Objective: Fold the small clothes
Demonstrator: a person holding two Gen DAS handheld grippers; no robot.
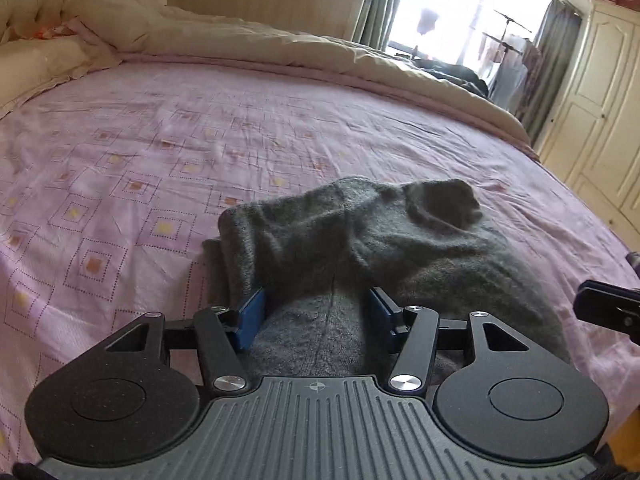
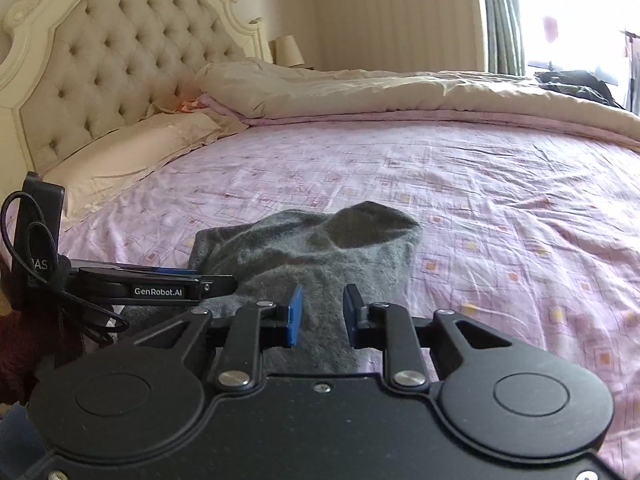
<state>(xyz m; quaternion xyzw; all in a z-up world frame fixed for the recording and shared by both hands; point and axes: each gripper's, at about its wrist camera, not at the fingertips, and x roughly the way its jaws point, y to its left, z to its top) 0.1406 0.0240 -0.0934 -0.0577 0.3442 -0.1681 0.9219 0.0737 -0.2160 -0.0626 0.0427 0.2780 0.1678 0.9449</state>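
**poster1:** Sock (image 1: 360, 248) is lying near the front edge of the bed (image 1: 160, 140), on the pink sheet, all bunched up with one end poking up and sagging open like a little mouth. Why are both tongs hanging over the near end of it?

**poster2:** Guessing they're lining up to take the near end by two spots so it can be lifted and laid over the far end. Left tongs (image 1: 318, 312) are standing wide open, blue pads either side of a hump of grey knit. From the left view I can't tell if the pads are pressing into the fabric or just hovering over it.

**poster1:** And the right one?

**poster2:** Right tongs (image 2: 322, 314) are also apart, narrower gap, nothing pinched between the pads. They're sitting over the sock's right half, just beside the left tool, which is showing up side-on in the right view. So both are parked close together on the same end, not on opposite ends.

**poster1:** Makes sense for something that small, I guess.

**poster2:** Yeah, and the knit is looking thick and fuzzy, so it's probably going to bunch instead of creasing flat. My read is the fold isn't really started, since the thing is lumpy and not laid out straight. Duvet (image 2: 400, 92) and pillow (image 2: 120, 156) are pushed well back, so the sheet is giving them room.
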